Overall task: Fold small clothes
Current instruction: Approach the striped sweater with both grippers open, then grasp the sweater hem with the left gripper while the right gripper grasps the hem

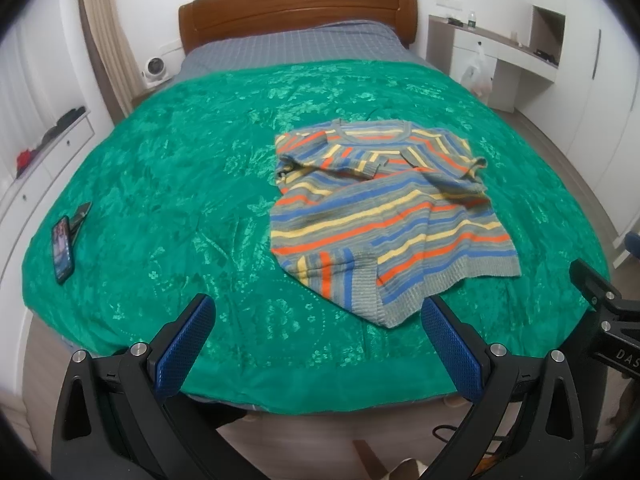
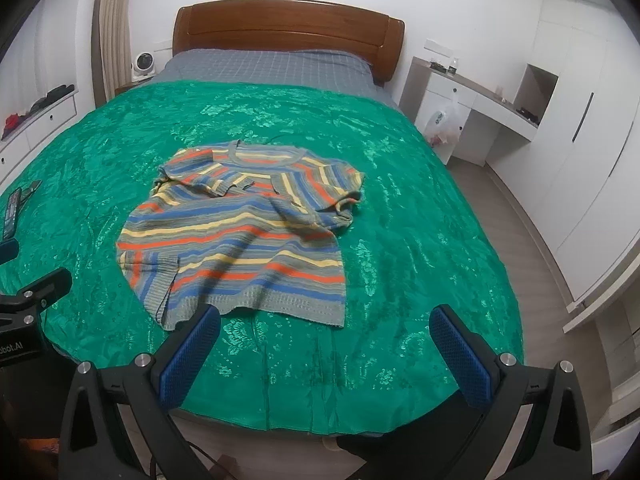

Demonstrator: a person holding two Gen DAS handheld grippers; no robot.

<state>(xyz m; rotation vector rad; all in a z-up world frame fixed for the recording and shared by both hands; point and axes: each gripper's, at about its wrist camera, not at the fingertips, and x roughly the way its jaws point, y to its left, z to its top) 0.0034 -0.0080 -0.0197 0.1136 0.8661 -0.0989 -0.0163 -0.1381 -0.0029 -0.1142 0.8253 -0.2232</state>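
A small striped knit sweater (image 1: 384, 208) in grey, blue, yellow and orange lies crumpled on the green bedspread (image 1: 168, 168), neck toward the headboard, both sleeves folded across its front. My left gripper (image 1: 316, 312) is open near the bed's front edge, just short of the sweater's hem, with nothing between its blue pads. In the right wrist view the same sweater (image 2: 240, 232) lies ahead and to the left. My right gripper (image 2: 326, 322) is open too, its left pad (image 2: 192, 352) close to the hem, nothing held.
A phone (image 1: 62, 250) and a dark small object (image 1: 80, 216) lie at the bedspread's left edge. A wooden headboard (image 1: 296, 4) is at the far end. White drawers (image 1: 44, 160) stand left, a white desk (image 2: 472, 104) and wardrobe (image 2: 580, 140) right. The other gripper's frame (image 1: 604, 312) shows at right.
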